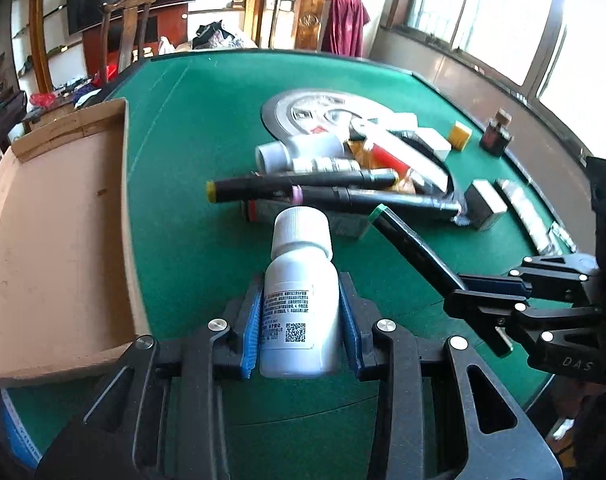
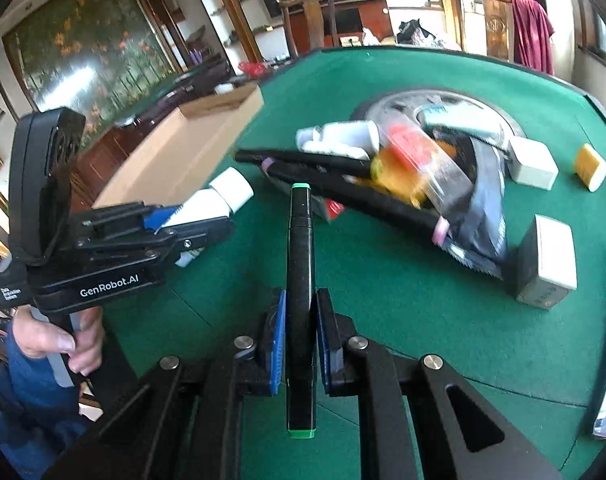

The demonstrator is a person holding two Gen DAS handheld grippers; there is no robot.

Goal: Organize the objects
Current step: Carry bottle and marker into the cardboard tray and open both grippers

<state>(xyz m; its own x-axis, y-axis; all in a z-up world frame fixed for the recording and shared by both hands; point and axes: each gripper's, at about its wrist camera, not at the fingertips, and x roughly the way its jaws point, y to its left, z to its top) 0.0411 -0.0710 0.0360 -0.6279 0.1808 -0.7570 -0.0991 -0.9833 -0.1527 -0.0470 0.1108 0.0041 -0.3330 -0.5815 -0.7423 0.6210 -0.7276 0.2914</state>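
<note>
My left gripper [image 1: 301, 280] is shut on a white plastic bottle [image 1: 299, 308] with a ribbed cap, held off the green table [image 1: 191, 128]; its blue pads press on both sides of the body. The right wrist view shows the same bottle [image 2: 219, 196] in the left gripper [image 2: 207, 220], beside the box. My right gripper [image 2: 301, 292] is shut on a black marker [image 2: 300, 240] with green ends, which points forward between the pads. In the left wrist view the marker [image 1: 415, 248] slants up-left from the right gripper [image 1: 457, 292].
A shallow cardboard box [image 1: 55, 220] lies open at the left. A pile of black markers [image 1: 323, 184], white bottles and sachets lies mid-table over a round disc [image 1: 303, 108]. White boxes [image 1: 485, 204], a yellow block [image 1: 461, 134] and a small dark bottle [image 1: 497, 132] lie right. A hand [image 2: 63, 340] grips the left handle.
</note>
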